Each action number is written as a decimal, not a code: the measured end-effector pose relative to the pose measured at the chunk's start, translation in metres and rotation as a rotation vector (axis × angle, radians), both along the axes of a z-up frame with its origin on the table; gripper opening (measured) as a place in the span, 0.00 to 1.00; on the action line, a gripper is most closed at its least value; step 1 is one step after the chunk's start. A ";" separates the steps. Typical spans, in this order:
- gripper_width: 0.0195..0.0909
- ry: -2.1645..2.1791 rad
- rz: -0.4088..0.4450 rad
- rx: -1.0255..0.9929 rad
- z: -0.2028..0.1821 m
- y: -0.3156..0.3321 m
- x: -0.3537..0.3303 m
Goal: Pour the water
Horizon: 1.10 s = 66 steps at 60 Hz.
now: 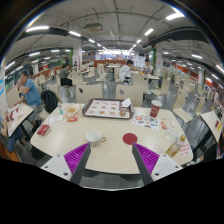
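Nearest, the gripper [111,158]: two fingers spread wide apart, magenta pads [76,155] facing inward, nothing held between them.

Table [110,150]: pale, rounded top, running forward from the fingers.

Cup [94,138]: small, whitish, just ahead of the left finger and slightly inside it, standing upright on the table. Contents cannot be told.

Red disc [129,139]: flat, round, dark red, just ahead of the right finger, near the cup but apart from it. Whether lid or coaster cannot be told.

Tray [106,108]: rectangular, dark rim, beyond the cup and disc at mid-table; several small pieces lie in it, too small to identify.

Glass [156,107]: tall, upright, beyond and right of the tray; a reddish-brown band shows in its lower part.

Small items [146,122]: low scatter between the glass and the disc, right of centre; not identifiable.

Left cluster [70,112]: an upright yellowish container and papers beside the tray on its left; a small red object [43,129] lies nearer the table's left edge.

Orange packet [176,148]: at the table's right edge, outside the right finger.

Person [30,92]: in blue, seated beyond the table at far left.

Farthest, a hall of tables and chairs [112,72] under rows of ceiling lights [60,30].
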<state>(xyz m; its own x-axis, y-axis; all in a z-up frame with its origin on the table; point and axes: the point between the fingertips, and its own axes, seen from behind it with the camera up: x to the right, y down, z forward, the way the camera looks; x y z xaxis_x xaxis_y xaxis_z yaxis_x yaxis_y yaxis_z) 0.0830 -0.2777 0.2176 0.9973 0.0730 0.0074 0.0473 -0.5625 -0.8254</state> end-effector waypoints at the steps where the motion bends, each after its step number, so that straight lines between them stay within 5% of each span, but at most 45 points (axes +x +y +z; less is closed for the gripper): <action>1: 0.93 -0.001 -0.003 -0.001 -0.001 0.000 0.001; 14: 0.92 0.010 -0.046 -0.018 -0.020 -0.019 0.059; 35: 0.92 -0.010 -0.198 -0.050 -0.120 -0.031 0.213; 57: 0.92 -0.036 -0.254 0.114 -0.160 0.058 0.319; 66: 0.69 -0.049 -0.228 0.151 -0.171 0.089 0.323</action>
<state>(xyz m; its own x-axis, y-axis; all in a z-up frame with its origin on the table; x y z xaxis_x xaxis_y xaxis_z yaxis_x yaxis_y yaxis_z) 0.4060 -0.1889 0.0469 0.9860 -0.1588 0.0501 -0.0241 -0.4339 -0.9006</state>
